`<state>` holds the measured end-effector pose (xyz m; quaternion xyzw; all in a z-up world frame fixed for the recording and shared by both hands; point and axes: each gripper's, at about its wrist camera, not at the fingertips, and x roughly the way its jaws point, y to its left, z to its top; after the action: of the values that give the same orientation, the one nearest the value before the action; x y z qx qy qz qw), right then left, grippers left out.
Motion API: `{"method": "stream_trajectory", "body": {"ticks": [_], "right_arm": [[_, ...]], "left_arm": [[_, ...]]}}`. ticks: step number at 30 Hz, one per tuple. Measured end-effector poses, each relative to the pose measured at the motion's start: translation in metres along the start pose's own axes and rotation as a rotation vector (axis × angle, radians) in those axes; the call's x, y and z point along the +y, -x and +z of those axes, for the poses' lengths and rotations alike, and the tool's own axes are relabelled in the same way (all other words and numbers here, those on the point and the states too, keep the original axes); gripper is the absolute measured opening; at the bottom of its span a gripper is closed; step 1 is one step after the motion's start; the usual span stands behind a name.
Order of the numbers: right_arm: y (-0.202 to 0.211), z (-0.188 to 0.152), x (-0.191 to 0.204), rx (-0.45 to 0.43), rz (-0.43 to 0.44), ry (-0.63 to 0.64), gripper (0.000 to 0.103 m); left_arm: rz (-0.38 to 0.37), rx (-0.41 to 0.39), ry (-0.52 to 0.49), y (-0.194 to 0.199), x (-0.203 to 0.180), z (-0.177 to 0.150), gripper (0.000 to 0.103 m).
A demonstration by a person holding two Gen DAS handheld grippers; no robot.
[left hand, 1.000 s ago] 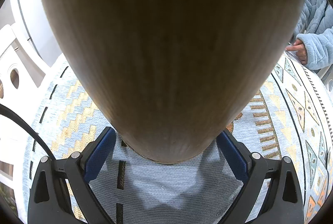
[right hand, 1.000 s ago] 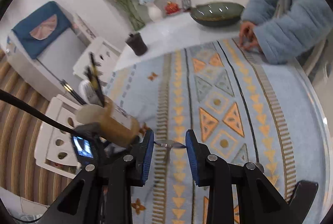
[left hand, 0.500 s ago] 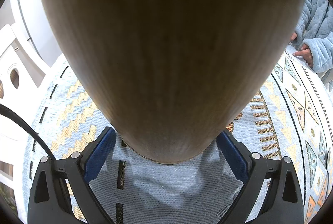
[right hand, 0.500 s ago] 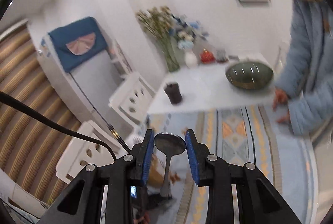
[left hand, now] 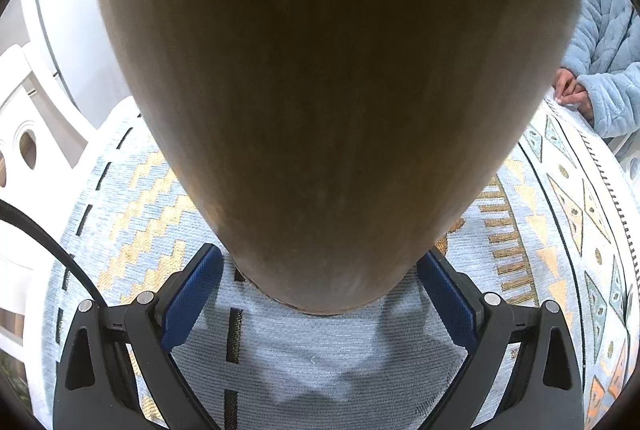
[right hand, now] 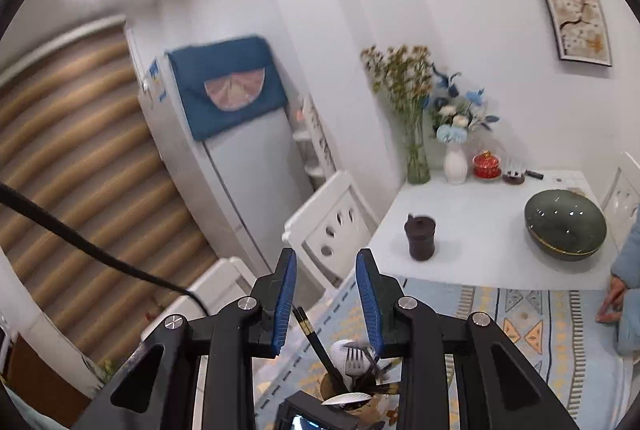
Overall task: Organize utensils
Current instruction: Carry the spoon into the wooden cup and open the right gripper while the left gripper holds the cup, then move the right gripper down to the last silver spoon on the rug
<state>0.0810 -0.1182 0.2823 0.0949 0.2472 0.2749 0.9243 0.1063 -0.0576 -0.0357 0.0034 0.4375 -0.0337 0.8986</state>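
Right claw (right hand: 326,300) risen above the wooden holder (right hand: 348,396) since a second ago, spoon gone from its narrow empty gap, spoon (right hand: 346,397) lying across holder rim below it among fork (right hand: 354,364) and chopsticks (right hand: 316,342), left claw (left hand: 320,294) clamped wide around holder on the worktop (left hand: 320,362).

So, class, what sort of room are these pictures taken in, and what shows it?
Most likely a home dining area: a fridge, a table with a bowl and chairs, plus a holder of cutlery.
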Motion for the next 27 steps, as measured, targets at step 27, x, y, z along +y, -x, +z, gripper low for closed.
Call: {"method": "stream_trajectory", "body": {"ticks": [27], "right_arm": [[-0.065,-0.152,-0.221,0.438,-0.230,-0.551,0.043]], "left_arm": [[-0.005,0.005,0.002,-0.007,0.002,-0.001,0.098]]}}
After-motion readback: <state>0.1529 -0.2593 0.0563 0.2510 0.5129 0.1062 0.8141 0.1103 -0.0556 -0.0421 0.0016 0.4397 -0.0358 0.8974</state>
